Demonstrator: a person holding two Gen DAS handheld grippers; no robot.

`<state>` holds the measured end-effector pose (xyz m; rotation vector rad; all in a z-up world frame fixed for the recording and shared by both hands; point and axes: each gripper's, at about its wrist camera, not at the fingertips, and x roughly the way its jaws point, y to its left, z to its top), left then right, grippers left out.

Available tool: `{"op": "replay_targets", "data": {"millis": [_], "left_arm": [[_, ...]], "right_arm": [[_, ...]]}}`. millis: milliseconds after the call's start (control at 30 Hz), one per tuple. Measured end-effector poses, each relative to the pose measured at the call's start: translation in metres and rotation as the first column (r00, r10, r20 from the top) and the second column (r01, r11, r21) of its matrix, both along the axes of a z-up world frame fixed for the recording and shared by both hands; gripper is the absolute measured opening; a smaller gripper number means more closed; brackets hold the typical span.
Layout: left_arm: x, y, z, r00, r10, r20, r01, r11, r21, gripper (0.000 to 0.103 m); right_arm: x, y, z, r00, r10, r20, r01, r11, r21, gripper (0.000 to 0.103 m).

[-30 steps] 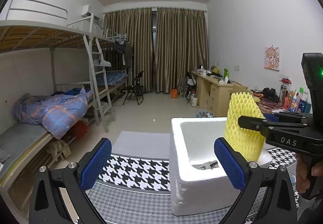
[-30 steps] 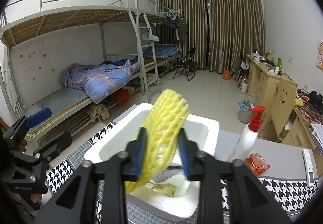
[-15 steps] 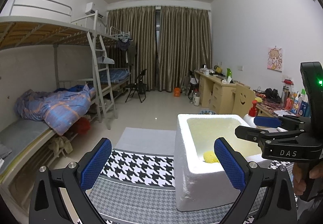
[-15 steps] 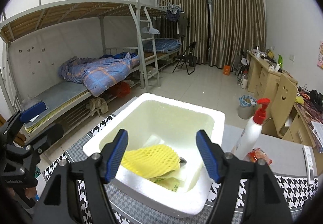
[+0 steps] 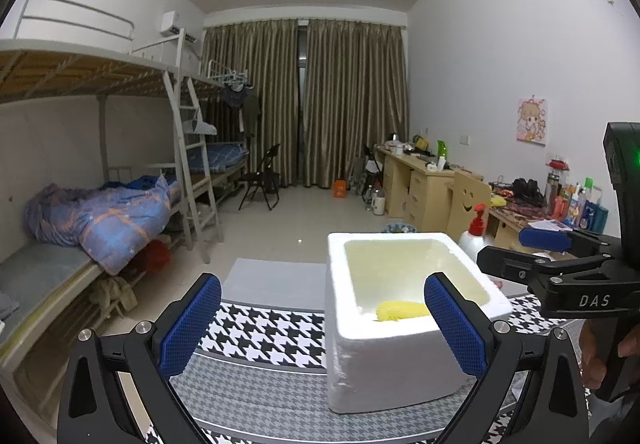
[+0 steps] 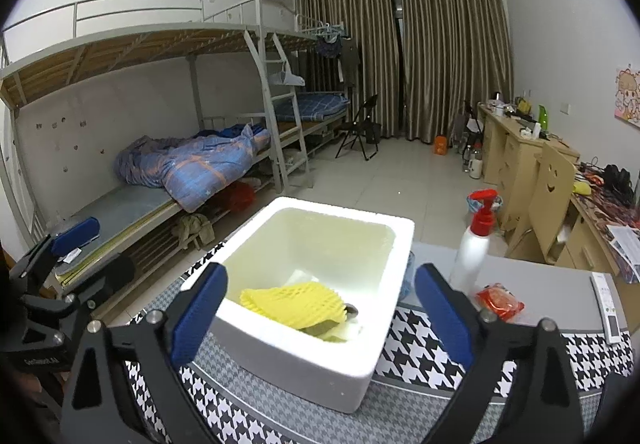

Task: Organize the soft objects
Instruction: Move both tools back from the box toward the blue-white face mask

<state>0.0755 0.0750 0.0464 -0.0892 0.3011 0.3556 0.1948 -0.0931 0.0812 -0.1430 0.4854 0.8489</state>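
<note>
The yellow foam net (image 6: 294,302) lies inside the white foam box (image 6: 360,360), on top of some other soft bits at the bottom. The box sits on the tabletop (image 6: 532,280) with the black-and-white cloth.

The right tongs (image 6: 320,312) have just been opening, and now they stand wide apart with nothing between them. The net is below them in the box and they do not touch it. The left tongs (image 5: 322,324) are wide open too and hold nothing. They hang near the front of the box.

The net looks very light and squishy, like a sponge with holes. It should bend and squash flat when pinched, then puff back up. It will not break. A soft pinch across its middle would likely be enough, since the holes give the blue pads something to catch on.

Beside the box stand a white pump bottle (image 6: 474,248) and a small red packet (image 6: 500,302).
</note>
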Motion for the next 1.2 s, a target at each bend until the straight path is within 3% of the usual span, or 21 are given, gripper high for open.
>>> {"op": "replay_targets", "data": {"millis": [100,1200], "left_arm": [[-0.002,-0.007,0.002,1.0,-0.014,0.002,0.014,1.0,0.009,0.102],[-0.023,-0.048,0.014,0.991,-0.125,0.041,0.123,0.992,0.039,0.102]], "right_arm": [[-0.007,-0.002,0.003,1.0,0.009,0.022,-0.009,1.0,-0.006,0.102],[-0.036,-0.049,0.004,0.994,-0.081,0.071,0.081,0.997,0.012,0.102]]}}
